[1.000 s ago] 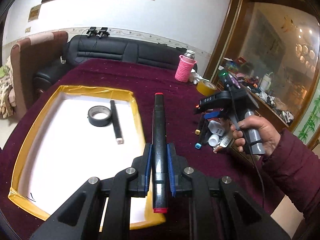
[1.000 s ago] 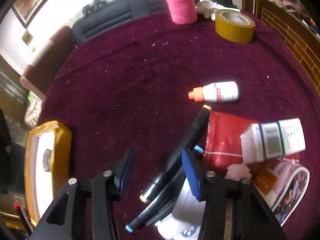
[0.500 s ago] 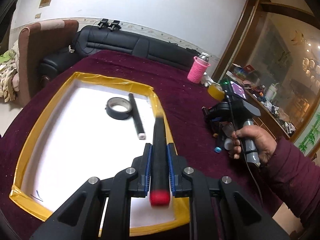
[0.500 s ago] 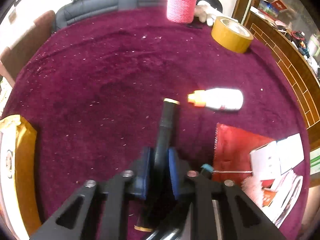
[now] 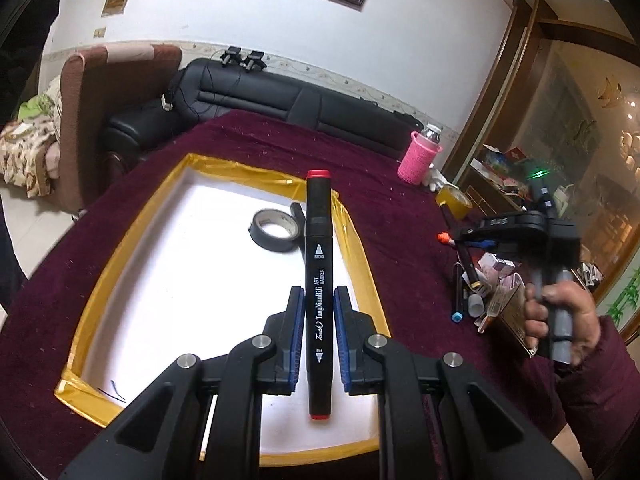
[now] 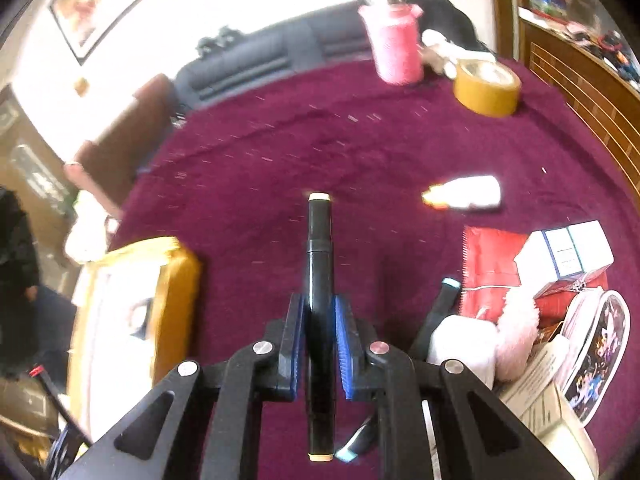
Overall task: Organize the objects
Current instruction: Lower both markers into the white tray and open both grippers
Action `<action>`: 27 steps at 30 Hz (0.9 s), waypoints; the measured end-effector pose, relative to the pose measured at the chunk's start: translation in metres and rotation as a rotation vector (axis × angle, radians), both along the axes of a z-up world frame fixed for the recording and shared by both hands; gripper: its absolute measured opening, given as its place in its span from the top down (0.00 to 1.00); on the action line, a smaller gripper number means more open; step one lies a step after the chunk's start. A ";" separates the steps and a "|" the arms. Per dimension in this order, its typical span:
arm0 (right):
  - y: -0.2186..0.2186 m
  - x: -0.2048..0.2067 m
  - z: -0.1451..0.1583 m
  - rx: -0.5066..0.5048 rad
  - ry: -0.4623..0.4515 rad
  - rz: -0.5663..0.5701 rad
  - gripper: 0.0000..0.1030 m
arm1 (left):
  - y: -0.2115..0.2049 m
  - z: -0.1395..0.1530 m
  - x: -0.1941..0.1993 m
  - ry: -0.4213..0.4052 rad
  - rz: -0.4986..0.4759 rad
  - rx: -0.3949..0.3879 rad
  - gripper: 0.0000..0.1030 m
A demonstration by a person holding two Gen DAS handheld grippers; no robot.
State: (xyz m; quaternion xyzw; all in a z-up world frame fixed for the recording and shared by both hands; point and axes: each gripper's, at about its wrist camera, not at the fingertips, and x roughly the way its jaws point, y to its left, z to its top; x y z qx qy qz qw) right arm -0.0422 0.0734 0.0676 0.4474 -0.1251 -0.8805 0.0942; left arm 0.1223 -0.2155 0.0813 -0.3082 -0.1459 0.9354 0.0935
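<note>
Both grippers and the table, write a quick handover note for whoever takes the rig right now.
Left gripper: shut on the black red-capped art marker, above the yellow-taped white tray.
Right gripper: shut on a black cream-capped marker, above the maroon tablecloth.
Done: black tape roll lies in the tray.
Left: set down both markers; a blue-capped marker, white orange-capped bottle and boxes remain at the right.

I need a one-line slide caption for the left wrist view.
Left gripper clamps a red-capped black marker above the yellow-taped white tray holding a black tape roll.
</note>
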 end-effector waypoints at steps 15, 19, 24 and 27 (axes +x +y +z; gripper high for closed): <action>-0.171 -0.007 -0.016 -0.242 -0.141 0.390 0.84 | -0.041 0.010 -0.061 -0.113 0.069 -0.095 0.86; -0.211 -0.029 -0.047 -0.253 -0.233 0.417 0.84 | -0.057 0.000 -0.088 -0.182 0.097 -0.112 0.86; -0.236 -0.054 -0.063 -0.215 -0.261 0.397 0.83 | -0.072 -0.014 -0.121 -0.259 0.115 -0.113 0.86; -0.242 -0.064 -0.066 -0.183 -0.251 0.383 0.83 | -0.075 -0.022 -0.136 -0.282 0.110 -0.108 0.86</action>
